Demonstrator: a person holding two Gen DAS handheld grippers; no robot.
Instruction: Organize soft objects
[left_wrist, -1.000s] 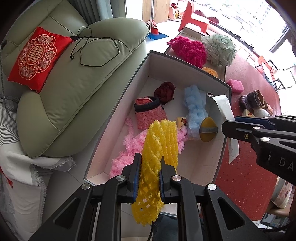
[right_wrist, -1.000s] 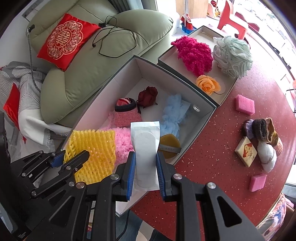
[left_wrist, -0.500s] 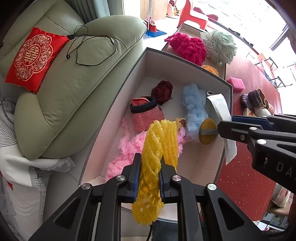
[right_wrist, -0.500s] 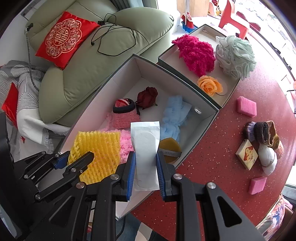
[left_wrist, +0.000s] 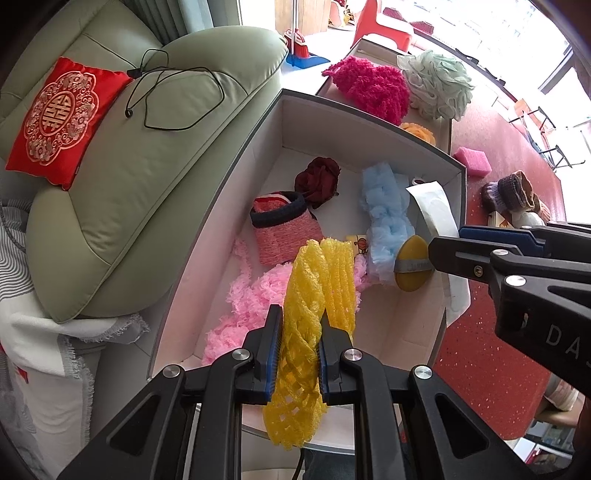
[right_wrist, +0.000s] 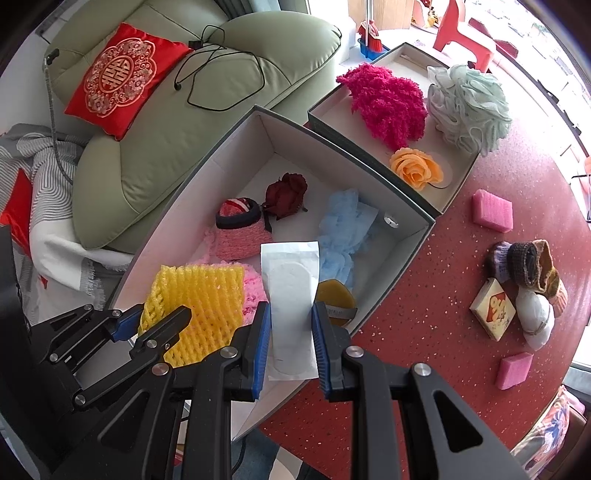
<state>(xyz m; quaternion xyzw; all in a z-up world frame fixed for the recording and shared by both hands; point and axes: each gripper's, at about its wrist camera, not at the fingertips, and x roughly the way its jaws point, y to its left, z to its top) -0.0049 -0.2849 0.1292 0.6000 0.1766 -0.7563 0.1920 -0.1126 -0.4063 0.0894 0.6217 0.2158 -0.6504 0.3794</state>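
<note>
My left gripper (left_wrist: 298, 334) is shut on a yellow foam net sleeve (left_wrist: 314, 291), held over the near end of the big white box (left_wrist: 373, 122). My right gripper (right_wrist: 290, 334) is shut on a flat white pouch (right_wrist: 291, 284), held above the same box's near corner. In the right wrist view the left gripper (right_wrist: 162, 321) and the yellow foam net sleeve (right_wrist: 201, 295) sit to the left of the pouch. Inside the box lie a pink fluffy piece (left_wrist: 251, 299), a pink knitted pouch (left_wrist: 284, 229), a dark red rose (left_wrist: 319, 181), a blue frilly piece (left_wrist: 386, 218) and a yellow sponge (left_wrist: 412, 266).
A second box (right_wrist: 454, 184) behind holds a magenta fluffy piece (right_wrist: 388, 103), a pale green bath puff (right_wrist: 469, 107) and an orange rose (right_wrist: 415, 168). On the red table (right_wrist: 443, 332) lie pink sponges (right_wrist: 493, 210), knitted socks (right_wrist: 528, 262) and a small card box (right_wrist: 493, 308). A green sofa (right_wrist: 177, 122) stands left.
None of the held things has been let go. Both grippers have drifted only slightly over the box.
</note>
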